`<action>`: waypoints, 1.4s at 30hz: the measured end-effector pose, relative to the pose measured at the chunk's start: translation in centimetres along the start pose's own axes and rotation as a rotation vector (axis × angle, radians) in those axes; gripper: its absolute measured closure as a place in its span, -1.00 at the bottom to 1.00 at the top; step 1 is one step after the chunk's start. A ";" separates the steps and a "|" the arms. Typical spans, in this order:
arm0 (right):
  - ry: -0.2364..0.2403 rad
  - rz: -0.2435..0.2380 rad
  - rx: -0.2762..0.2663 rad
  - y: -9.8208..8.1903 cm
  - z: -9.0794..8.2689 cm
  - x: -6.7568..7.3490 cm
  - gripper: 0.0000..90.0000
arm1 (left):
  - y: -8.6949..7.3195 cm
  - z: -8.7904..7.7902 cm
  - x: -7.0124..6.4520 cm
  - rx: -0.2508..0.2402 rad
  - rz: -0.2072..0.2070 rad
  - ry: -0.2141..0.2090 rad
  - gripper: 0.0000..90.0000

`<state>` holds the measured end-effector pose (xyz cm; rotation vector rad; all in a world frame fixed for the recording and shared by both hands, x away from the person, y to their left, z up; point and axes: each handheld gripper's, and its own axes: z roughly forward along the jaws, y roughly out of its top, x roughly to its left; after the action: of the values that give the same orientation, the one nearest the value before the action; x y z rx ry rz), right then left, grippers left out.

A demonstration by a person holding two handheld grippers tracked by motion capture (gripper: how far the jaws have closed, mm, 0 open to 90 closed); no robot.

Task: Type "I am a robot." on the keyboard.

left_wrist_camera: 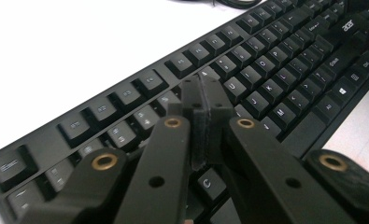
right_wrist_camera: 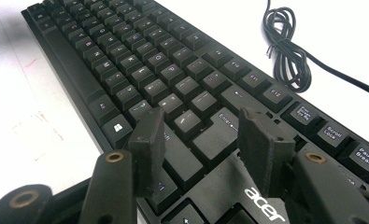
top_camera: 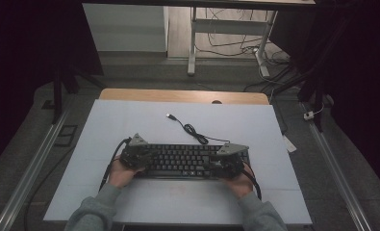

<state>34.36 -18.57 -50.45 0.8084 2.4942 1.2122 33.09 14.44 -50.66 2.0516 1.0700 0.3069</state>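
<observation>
A black Acer keyboard (top_camera: 183, 161) lies across the white mat, with one hand at each end. My left gripper (top_camera: 138, 156) is over its left end. In the left gripper view the two pads of that gripper (left_wrist_camera: 205, 86) are pressed flat together with nothing between them, their tips low over the letter keys (left_wrist_camera: 275, 70). Whether the tips touch a key I cannot tell. My right gripper (top_camera: 226, 161) hovers over the right end. Its jaws (right_wrist_camera: 198, 126) stand open above the Enter and Shift keys of the keyboard (right_wrist_camera: 126, 60), holding nothing.
The keyboard's black cable (top_camera: 192, 130) runs from its back edge in a small coil (right_wrist_camera: 287, 51) to a USB plug (top_camera: 170, 116) lying loose on the white mat (top_camera: 130, 120). A wooden table edge (top_camera: 178, 95) shows behind the mat. Metal rails flank the table.
</observation>
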 end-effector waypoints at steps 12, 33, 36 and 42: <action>-0.002 -0.003 0.003 0.0 0.0 0.0 0.15 | 0.1 1.8 -0.3 0.044 0.003 0.015 0.97; -0.001 -0.005 0.007 0.0 0.0 0.0 0.15 | 0.0 2.1 -0.4 0.043 0.021 0.023 0.96; -0.002 -0.005 0.005 0.0 0.0 0.0 0.15 | 0.2 1.2 -0.5 -0.027 0.019 0.032 0.69; -0.002 -0.002 -0.001 0.0 -0.1 -0.1 0.15 | 0.4 -0.2 -0.2 -0.047 0.012 0.017 -0.11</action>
<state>34.43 -18.68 -50.42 0.8054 2.4924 1.2115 33.03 14.26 -50.20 2.0171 1.0513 0.3528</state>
